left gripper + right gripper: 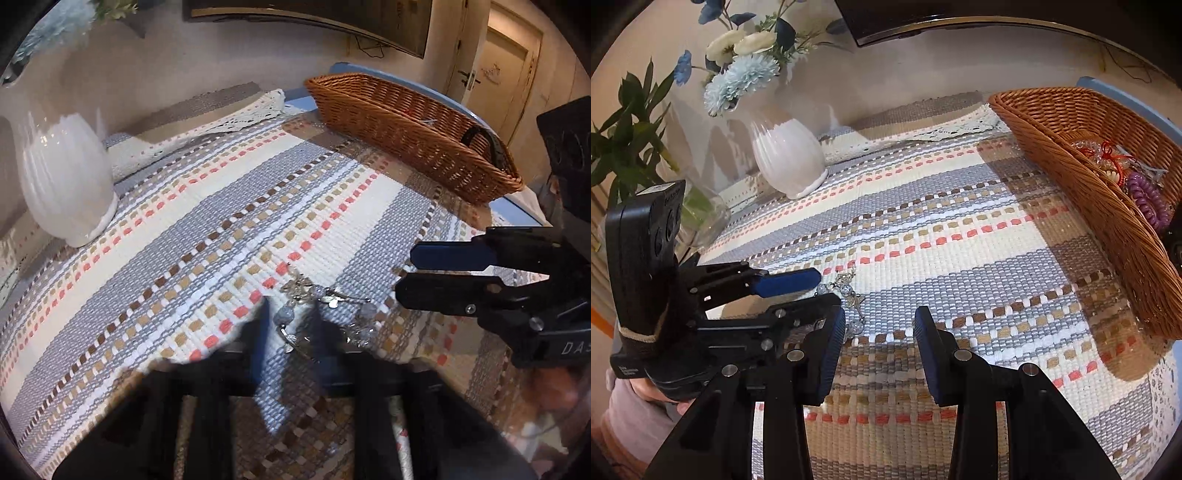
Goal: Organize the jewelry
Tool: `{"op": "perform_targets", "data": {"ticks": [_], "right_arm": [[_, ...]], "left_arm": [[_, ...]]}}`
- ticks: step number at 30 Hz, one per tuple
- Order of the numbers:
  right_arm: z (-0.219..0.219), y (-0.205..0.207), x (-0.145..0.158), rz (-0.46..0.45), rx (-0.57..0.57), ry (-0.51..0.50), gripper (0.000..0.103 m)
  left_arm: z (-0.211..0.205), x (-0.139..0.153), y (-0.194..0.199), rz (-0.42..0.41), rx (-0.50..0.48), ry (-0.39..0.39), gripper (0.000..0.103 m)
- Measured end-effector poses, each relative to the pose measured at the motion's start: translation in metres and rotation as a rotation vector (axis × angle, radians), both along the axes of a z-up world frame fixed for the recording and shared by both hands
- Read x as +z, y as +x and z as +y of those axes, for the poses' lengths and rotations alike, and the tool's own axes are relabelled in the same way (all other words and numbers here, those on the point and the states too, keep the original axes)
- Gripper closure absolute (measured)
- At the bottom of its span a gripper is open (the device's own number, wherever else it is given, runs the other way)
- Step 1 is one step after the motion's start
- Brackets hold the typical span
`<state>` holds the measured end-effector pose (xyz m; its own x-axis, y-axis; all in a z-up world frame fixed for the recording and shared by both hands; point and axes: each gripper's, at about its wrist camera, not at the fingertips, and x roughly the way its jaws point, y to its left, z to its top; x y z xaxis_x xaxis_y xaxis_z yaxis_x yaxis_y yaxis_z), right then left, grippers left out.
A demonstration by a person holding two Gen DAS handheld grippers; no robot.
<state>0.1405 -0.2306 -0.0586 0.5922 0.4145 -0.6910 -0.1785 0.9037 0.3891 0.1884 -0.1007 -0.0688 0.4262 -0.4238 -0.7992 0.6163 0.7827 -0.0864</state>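
Note:
A silver and crystal bead bracelet (321, 314) lies on the striped woven cloth (221, 221). My left gripper (291, 321) is open, its blurred fingers straddling part of the bracelet, low over the cloth. In the right wrist view the left gripper (827, 288) shows at the left with the bracelet (849, 295) at its tips. My right gripper (881, 328) is open and empty just right of the bracelet; it also shows in the left wrist view (406, 269). A wicker basket (1108, 229) at the right holds a purple coil hair tie (1148, 203) and other jewelry.
A white ribbed vase (786, 155) with blue and white flowers stands at the back left, beside a glass vase with green leaves (701, 218). A lace cloth (207, 125) lies bunched at the back. A dark screen hangs on the wall above.

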Motion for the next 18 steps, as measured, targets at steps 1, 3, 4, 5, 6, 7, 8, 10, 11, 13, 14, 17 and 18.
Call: {"op": "perform_targets", "data": {"ticks": [1, 3, 4, 5, 6, 7, 8, 10, 11, 13, 14, 17, 18], "right_arm": [[-0.001, 0.000, 0.000, 0.000, -0.002, 0.006, 0.064], [-0.005, -0.002, 0.000, -0.004, -0.011, 0.023, 0.064], [-0.007, -0.002, 0.001, -0.007, -0.009, 0.032, 0.063], [-0.008, -0.003, 0.001, -0.013, -0.007, 0.042, 0.063], [-0.008, -0.003, 0.002, -0.019, -0.005, 0.047, 0.063], [-0.009, -0.004, 0.002, -0.026, -0.003, 0.050, 0.063], [-0.009, -0.006, 0.004, -0.037, 0.002, 0.055, 0.063], [-0.008, -0.008, 0.006, -0.051, 0.007, 0.048, 0.063], [-0.007, -0.008, 0.007, -0.054, 0.008, 0.044, 0.063], [-0.003, -0.008, 0.007, -0.051, 0.017, 0.029, 0.063], [-0.002, -0.008, 0.006, -0.045, 0.023, 0.024, 0.063], [0.007, -0.005, 0.003, -0.016, 0.053, -0.003, 0.063], [0.010, -0.005, 0.002, -0.010, 0.062, -0.012, 0.063]], "left_arm": [[0.001, 0.000, 0.001, 0.010, -0.003, -0.016, 0.096], [0.004, 0.002, 0.000, 0.006, 0.000, -0.044, 0.096], [0.007, 0.004, -0.002, 0.005, -0.001, -0.069, 0.096], [0.012, 0.009, -0.003, 0.004, -0.006, -0.107, 0.096], [0.015, 0.015, -0.005, 0.001, -0.005, -0.136, 0.096], [0.020, 0.022, -0.006, -0.011, 0.005, -0.157, 0.096], [0.022, 0.028, -0.007, -0.019, 0.012, -0.171, 0.096], [0.031, 0.041, -0.010, -0.025, 0.017, -0.218, 0.096], [0.034, 0.047, -0.012, -0.030, 0.013, -0.244, 0.096], [0.042, 0.060, -0.018, -0.040, 0.009, -0.290, 0.096], [0.045, 0.066, -0.020, -0.047, 0.010, -0.308, 0.096], [0.057, 0.080, -0.025, -0.058, 0.012, -0.355, 0.096], [0.062, 0.085, -0.027, -0.076, 0.022, -0.361, 0.096]]}}
